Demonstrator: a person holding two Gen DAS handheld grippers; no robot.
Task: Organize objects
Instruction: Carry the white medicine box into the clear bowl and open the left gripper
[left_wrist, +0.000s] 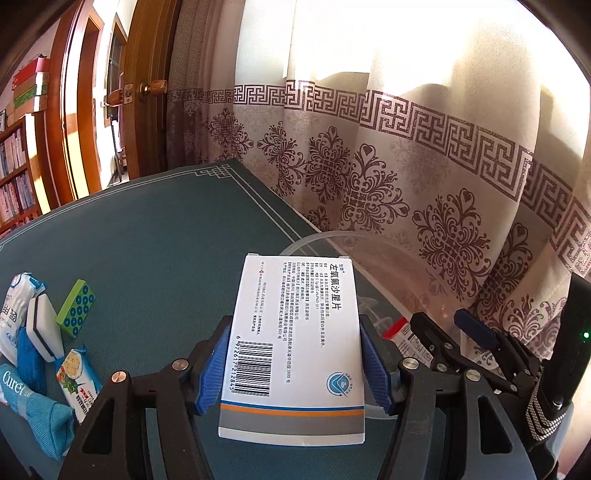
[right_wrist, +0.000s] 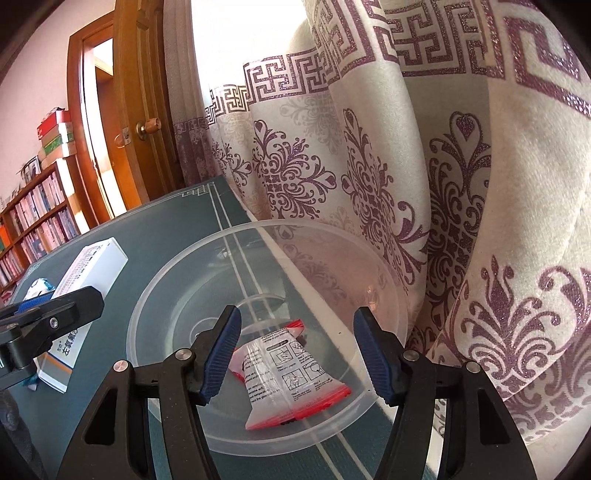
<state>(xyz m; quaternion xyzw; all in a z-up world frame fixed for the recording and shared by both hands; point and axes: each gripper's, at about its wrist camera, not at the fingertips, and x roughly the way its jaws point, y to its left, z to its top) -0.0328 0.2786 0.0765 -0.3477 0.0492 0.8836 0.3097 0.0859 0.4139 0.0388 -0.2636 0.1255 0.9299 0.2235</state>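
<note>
Clamped across its long sides in my left gripper (left_wrist: 295, 363), the light, stiff medicine box (left_wrist: 295, 347) hung at nine o'clock of the clear bowl (right_wrist: 155, 295); right gripper (right_wrist: 295, 354) gaped empty over its sachet (right_wrist: 288, 373).

One white medicine box (left_wrist: 295, 332); one clear plastic bowl (right_wrist: 155, 295) holding one red-edged sachet (right_wrist: 288, 373); one green dotted block (left_wrist: 75, 314); one black-and-white sponge (left_wrist: 44, 326); two grippers: left gripper (left_wrist: 295, 363) and right gripper (right_wrist: 295, 356).
</note>
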